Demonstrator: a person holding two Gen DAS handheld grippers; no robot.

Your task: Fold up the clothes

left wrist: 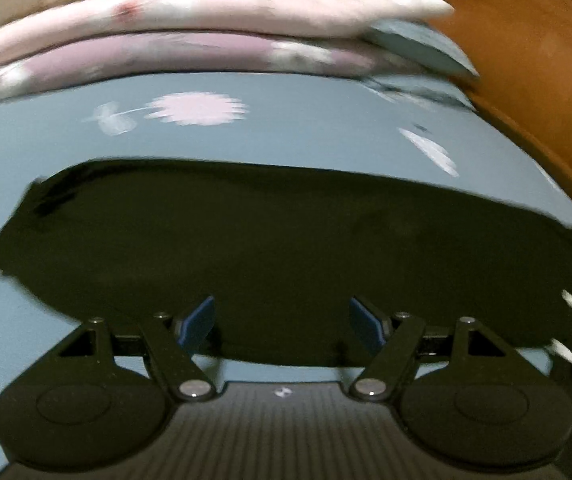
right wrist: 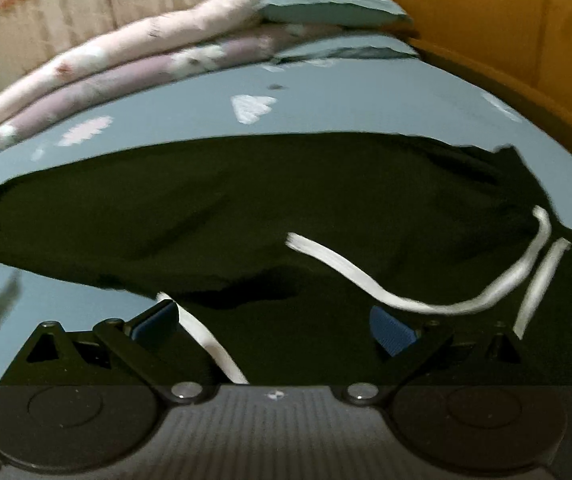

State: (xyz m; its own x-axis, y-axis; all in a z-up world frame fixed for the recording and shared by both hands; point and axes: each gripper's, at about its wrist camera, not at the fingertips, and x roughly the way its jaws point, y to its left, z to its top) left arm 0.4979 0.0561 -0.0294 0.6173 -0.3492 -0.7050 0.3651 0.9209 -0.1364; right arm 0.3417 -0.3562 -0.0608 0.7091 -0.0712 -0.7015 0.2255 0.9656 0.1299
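Right wrist view shows my right gripper spread wide and empty over the near edge of the black garment, which lies flat on the blue bedsheet. My left gripper is equally wide and empty. I judge the loose white drawstring could snag a finger and drag the cloth askew. I read no label or writing
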